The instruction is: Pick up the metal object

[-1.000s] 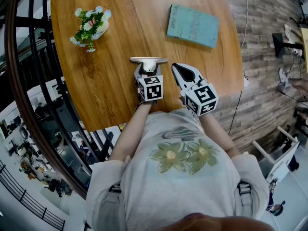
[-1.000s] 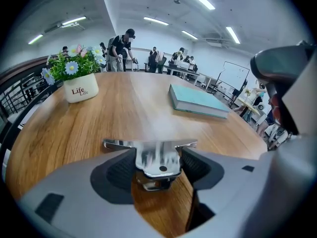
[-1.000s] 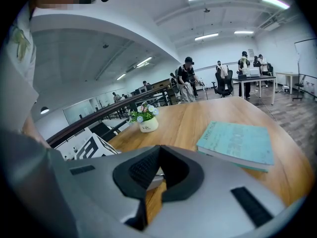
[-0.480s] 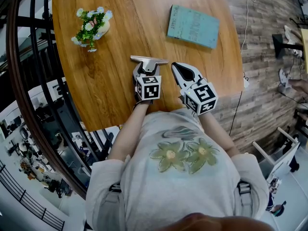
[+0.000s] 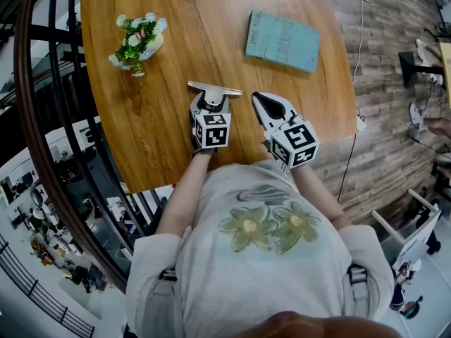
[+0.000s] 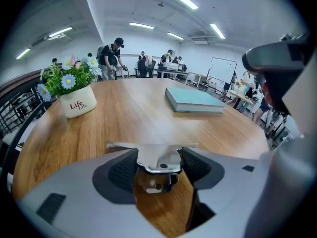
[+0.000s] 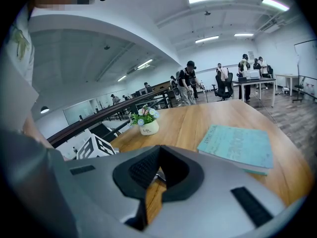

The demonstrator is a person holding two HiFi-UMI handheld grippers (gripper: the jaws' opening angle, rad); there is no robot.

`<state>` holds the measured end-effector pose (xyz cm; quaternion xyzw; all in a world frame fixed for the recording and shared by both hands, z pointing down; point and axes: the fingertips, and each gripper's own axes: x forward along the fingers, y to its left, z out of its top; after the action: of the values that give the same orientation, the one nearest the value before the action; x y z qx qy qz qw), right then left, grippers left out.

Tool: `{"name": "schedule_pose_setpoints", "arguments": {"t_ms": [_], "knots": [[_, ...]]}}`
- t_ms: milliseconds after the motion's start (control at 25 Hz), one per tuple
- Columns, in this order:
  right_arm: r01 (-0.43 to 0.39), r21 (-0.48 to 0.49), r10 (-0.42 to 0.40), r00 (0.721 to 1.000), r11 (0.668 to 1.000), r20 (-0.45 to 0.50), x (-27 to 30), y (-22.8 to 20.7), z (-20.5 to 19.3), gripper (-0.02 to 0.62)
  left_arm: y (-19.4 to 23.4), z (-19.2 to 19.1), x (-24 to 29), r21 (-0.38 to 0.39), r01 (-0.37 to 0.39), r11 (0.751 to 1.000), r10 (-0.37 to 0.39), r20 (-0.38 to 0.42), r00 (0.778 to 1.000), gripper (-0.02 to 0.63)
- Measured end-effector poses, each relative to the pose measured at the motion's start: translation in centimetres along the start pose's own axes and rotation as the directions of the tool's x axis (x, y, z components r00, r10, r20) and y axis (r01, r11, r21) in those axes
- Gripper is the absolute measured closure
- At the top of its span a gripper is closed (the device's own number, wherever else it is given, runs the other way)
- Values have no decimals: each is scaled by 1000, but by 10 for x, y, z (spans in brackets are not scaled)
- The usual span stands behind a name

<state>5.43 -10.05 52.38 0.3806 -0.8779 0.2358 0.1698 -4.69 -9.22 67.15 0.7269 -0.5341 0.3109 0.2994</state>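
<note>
The metal object point(image 5: 214, 90) is a flat silver T-shaped piece with a wide top bar. My left gripper point(image 5: 210, 103) is shut on its stem and holds it above the wooden table point(image 5: 176, 118). In the left gripper view the metal object point(image 6: 157, 158) sits clamped between the two dark pads point(image 6: 123, 169), its bar spanning both jaws. My right gripper point(image 5: 263, 104) hovers just right of the left one, shut with nothing between its jaws. In the right gripper view the right gripper point(image 7: 157, 175) shows its pads meeting at the tips.
A teal book point(image 5: 283, 39) lies at the table's far right. A small white pot of flowers point(image 5: 137, 42) stands at the far left. A dark curved railing point(image 5: 35, 153) runs along the table's left edge. A brick-patterned floor point(image 5: 380, 118) lies to the right.
My left gripper has shifted a little to the left with the metal object in it. The right gripper has hardly moved.
</note>
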Motion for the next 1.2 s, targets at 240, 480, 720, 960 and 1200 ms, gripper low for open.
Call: {"name": "schedule_pose_setpoints", "arguments": {"t_ms": [240, 480, 720, 960, 1200], "knots": [[-2, -6, 2, 1000, 1000, 5, 0, 2, 1, 589, -3, 3, -5, 23, 17, 1000, -17, 30, 999, 310], [-1, -13, 1, 1000, 1000, 16, -2, 4, 3, 589, -5, 7, -11, 28, 28, 999, -30, 57, 998, 311], [2, -18, -1, 1000, 1000, 22, -8, 5, 5, 589, -5, 13, -19, 29, 29, 999, -31, 84, 996, 311], [2, -22, -2, 1000, 1000, 28, -10, 8, 6, 589, -4, 18, -28, 38, 26, 999, -30, 112, 993, 311], [4, -24, -4, 999, 1000, 39, -14, 9, 10, 589, -3, 28, -40, 32, 23, 999, -27, 149, 988, 313]]}}
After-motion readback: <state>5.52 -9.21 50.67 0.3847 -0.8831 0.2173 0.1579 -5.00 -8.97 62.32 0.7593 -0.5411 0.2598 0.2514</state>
